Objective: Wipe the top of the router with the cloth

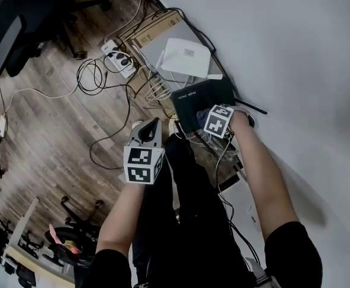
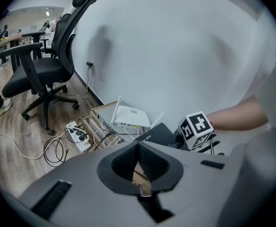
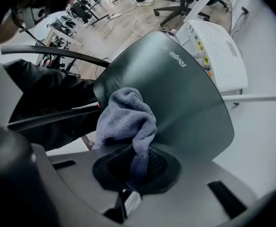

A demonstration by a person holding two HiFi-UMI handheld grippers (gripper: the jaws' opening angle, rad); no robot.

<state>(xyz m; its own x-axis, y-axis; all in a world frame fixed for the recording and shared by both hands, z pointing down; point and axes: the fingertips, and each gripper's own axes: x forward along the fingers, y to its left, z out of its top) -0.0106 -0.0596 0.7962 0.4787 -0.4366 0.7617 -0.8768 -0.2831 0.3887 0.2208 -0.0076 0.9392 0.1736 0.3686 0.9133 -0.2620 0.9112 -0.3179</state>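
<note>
A black router (image 1: 200, 96) stands on the floor by the white wall. Its dark glossy top (image 3: 176, 93) fills the right gripper view. A grey-blue cloth (image 3: 126, 119) is bunched against the near part of that top, and my right gripper (image 3: 138, 162) is shut on it. In the head view the right gripper (image 1: 218, 120) is over the router's near edge, with a bit of cloth (image 1: 206, 111) showing. My left gripper (image 1: 146, 134) hovers left of the router, apart from it. Its jaws (image 2: 139, 148) are shut with nothing in them, and the router (image 2: 159, 134) lies ahead.
A white router (image 1: 187, 56) with antennas sits just beyond the black one on a flat box (image 1: 157, 29). A power strip (image 1: 120, 59) and tangled cables lie on the wood floor to the left. An office chair (image 2: 38, 74) stands farther left. The person's legs are below.
</note>
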